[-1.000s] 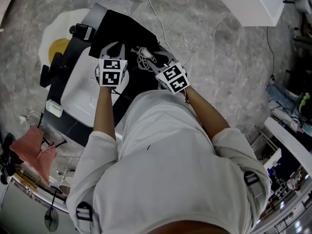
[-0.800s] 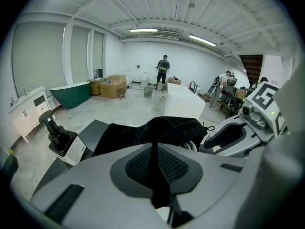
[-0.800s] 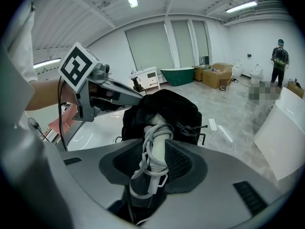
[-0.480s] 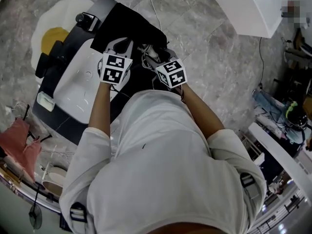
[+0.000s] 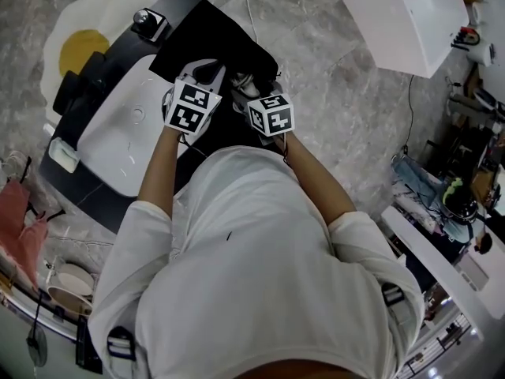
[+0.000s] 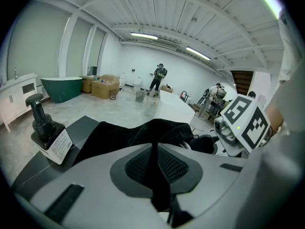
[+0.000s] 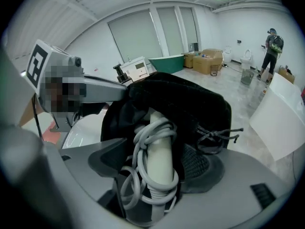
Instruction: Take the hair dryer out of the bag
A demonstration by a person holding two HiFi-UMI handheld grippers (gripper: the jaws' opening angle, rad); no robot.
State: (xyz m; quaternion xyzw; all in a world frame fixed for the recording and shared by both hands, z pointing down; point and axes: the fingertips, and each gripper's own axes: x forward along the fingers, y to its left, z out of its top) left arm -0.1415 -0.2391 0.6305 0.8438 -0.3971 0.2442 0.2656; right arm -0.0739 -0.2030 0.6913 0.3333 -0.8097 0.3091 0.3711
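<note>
Person's white shirt: nearest the head camera; both forearms reach forward from it to the counter.
Left gripper: jaws pressed almost together, pinching a fold of black cloth from the drawstring bag; the cloth shows as a dark strip between the 2 pads.
Right gripper: jaws opening and spread wide; the hair dryer's handle stands between them, and neither pad looks pressed on it.
Hair dryer: pale handle juts from the bag's mouth towards the right gripper; the head is hidden inside the bag.
Cord: white, wound round the handle in loose loops, some hanging off to the side.
Drawstring: dark, knotted, trailing at the right of the bag's mouth.
Counter: dark, carrying a white basin; the bag lies beside the basin, mouth towards the person.
Egg-shaped rug: on the marbled floor beyond the counter.
Step in hand (judged): hold the bag down, take the handle, draw it out.
Risk 1: the right jaws may close on loose cord loops instead of the handle, so the cord unwinds and the dryer stays put.
Risk 2: the hidden head may catch in the gathered mouth or the drawstring.
Risk 3: a thin pinch of cloth may slip, and the bag would then rise with the dryer.
</note>
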